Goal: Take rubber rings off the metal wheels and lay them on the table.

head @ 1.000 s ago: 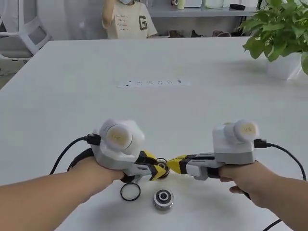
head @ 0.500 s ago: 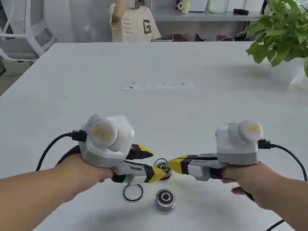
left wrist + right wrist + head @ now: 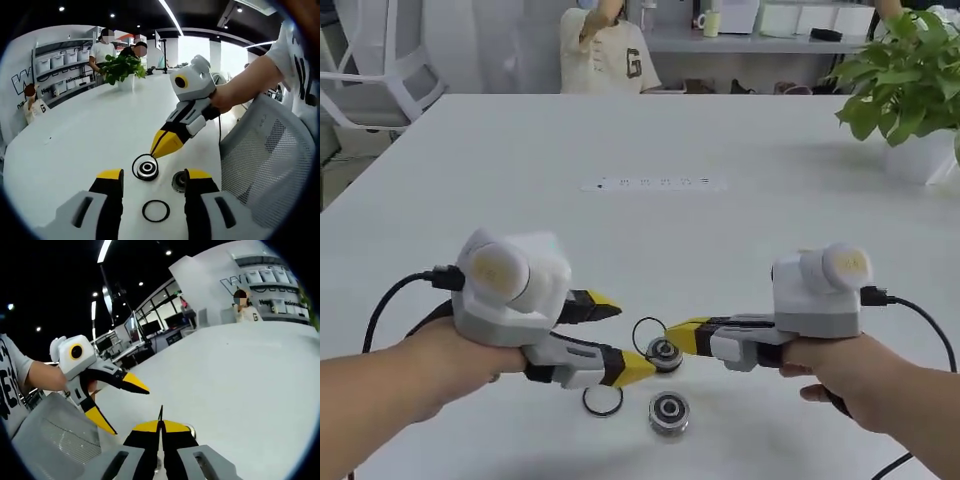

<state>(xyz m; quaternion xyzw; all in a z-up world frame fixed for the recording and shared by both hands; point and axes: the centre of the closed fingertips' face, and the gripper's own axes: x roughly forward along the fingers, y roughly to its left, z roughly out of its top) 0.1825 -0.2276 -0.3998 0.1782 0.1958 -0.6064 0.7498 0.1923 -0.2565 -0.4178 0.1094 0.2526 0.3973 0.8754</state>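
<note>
Head view: right gripper (image 3: 678, 336) has its jaws pressed together on the edge of a black rubber ring (image 3: 636, 333). The ring stands tilted up against the metal wheel (image 3: 665, 354); I cannot tell whether its lower edge sits on the wheel. Left gripper (image 3: 620, 337) is just beside them, fingers spread wide with nothing between them. A loose ring (image 3: 603, 401) lies flat on the white table (image 3: 720, 240), nearer the person, beside a second wheel (image 3: 668, 411) and not touching it.
</note>
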